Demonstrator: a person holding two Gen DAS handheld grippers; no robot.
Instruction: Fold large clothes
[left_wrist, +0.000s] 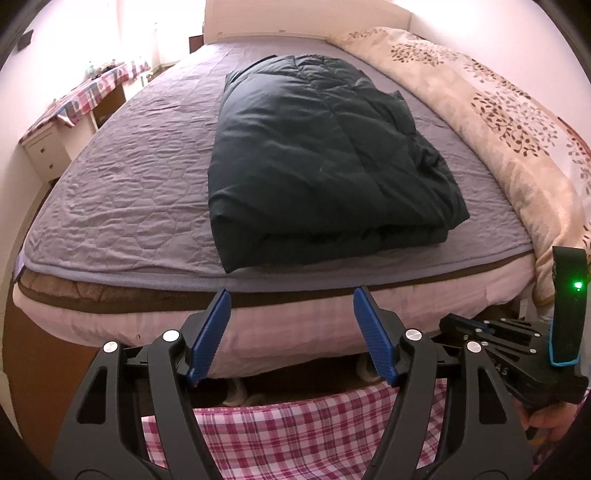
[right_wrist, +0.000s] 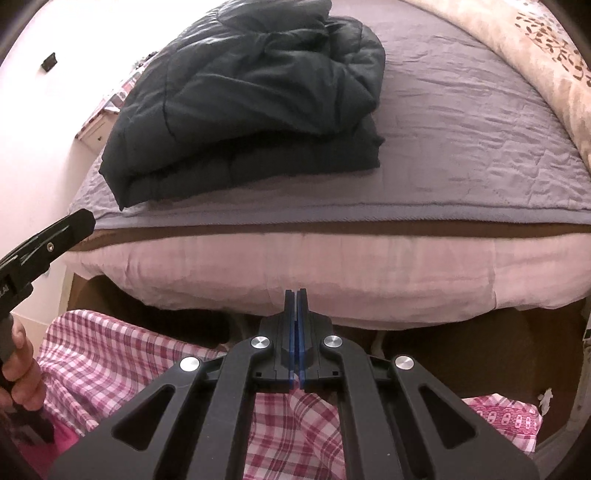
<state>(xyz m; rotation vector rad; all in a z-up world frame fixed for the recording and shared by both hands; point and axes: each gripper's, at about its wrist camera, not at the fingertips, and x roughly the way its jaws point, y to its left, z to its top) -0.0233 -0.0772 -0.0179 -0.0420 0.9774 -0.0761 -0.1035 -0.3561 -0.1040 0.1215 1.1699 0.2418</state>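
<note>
Lying folded on the quilted lilac bedspread (left_wrist: 122, 184), the dark padded quilted jacket (left_wrist: 317, 155) is running lengthwise away from both tools; the left gripper (left_wrist: 291, 332), jaws apart, is facing it squarely, while the right gripper (right_wrist: 296, 325), jaws together, is pointing past its right edge.

Folded dark jacket (left_wrist: 325, 158) on purple bedspread (left_wrist: 122, 184); left tongs (left_wrist: 291, 334) open, empty, short of bed edge

Left hand-held gripper (left_wrist: 291, 334) gapes empty; right hand-held gripper (right_wrist: 296, 301) is closed, empty.
</note>
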